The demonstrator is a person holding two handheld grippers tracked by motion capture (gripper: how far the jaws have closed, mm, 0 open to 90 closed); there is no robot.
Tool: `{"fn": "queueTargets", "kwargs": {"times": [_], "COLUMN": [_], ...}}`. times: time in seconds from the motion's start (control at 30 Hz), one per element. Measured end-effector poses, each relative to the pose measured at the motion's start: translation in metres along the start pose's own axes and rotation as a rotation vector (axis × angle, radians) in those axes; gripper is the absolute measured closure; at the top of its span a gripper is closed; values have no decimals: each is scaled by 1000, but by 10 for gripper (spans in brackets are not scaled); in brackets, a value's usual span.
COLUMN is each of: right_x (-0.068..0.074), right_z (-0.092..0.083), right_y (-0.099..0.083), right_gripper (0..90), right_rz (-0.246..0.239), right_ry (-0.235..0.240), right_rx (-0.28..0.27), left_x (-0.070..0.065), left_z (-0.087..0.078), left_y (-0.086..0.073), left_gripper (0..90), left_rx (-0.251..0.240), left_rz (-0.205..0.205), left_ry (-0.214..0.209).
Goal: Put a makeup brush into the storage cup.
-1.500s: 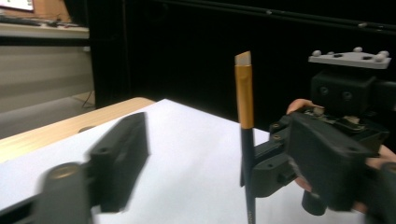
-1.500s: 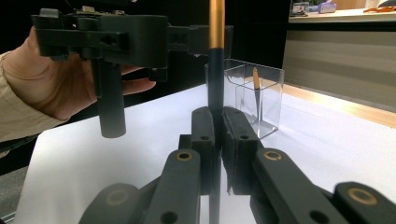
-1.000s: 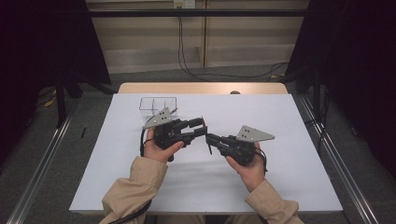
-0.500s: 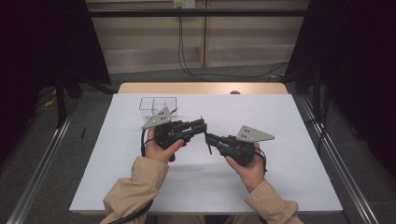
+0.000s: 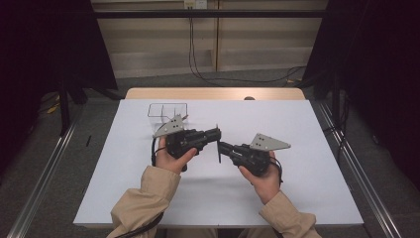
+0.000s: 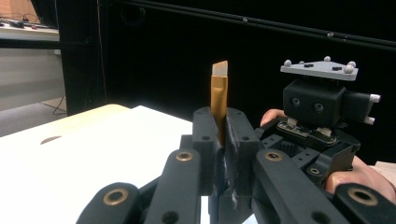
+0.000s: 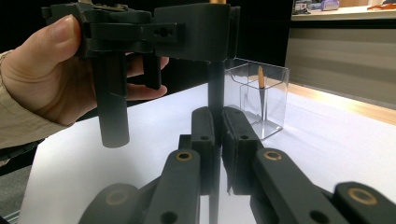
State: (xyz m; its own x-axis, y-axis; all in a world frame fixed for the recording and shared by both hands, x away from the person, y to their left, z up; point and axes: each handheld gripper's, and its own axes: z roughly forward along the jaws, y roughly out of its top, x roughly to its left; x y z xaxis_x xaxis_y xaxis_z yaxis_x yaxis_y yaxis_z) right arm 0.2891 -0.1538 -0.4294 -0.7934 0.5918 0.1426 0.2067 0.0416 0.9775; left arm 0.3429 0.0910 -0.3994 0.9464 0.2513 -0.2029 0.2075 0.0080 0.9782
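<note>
Both held above white table (image 5: 307, 198), mid-centre: left gripper (image 6: 219, 140) just closed on slim upright brush, dark handle, gold ferrule (image 6: 218, 100); right gripper (image 7: 219, 140) clamped on same handle. Risks: twisting or snapping if pulled apart; dropping short of clear plastic holder (image 7: 261, 100).

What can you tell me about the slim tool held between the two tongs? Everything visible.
The slim tool is a thin stick: dark shaft, gold-coloured metal-looking sleeve, pale slanted tip. It stands roughly upright over the middle of the white table. The left tongs, which have just been closing, clamp the sleeve; the right tongs clamp the dark shaft lower down. Whether its lower end reaches the table is unclear.
</note>
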Motion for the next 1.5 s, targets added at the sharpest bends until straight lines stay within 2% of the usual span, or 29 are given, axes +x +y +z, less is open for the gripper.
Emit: {"fn": "queueTargets", "kwargs": {"times": [0.27,0.67,0.8,0.9,1.17,1.27,1.33,1.43,1.5], "right_x": [1,2,3,4,5,4,4,3,3], "right_z": [2,4,3,4,4,4,5,4,3], "right_y": [-1,1,1,1,3,3,3,3,3], "right_gripper": [838,832,784,711,394,188,85,23,13], "right_rz": [9,16,17,19,4,-8,-13,-17,-22], "right_ry": [5,6,7,1,-21,-30,-41,-43,-49], "right_rx": [6,18,22,25,26,25,35,37,42], "left_x": [-1,-1,0,0,0,0,0,1,1], "left_z": [-1,-4,-6,-6,-7,-7,-8,-8,-8], "left_y": [0,2,4,4,4,4,5,5,5], "left_gripper": [840,842,842,842,841,841,841,841,841], "left_rx": [14,20,18,15,17,20,20,22,23], "left_rz": [24,39,43,45,49,50,48,47,46], "left_ry": [5,14,29,32,35,36,37,41,41]}}
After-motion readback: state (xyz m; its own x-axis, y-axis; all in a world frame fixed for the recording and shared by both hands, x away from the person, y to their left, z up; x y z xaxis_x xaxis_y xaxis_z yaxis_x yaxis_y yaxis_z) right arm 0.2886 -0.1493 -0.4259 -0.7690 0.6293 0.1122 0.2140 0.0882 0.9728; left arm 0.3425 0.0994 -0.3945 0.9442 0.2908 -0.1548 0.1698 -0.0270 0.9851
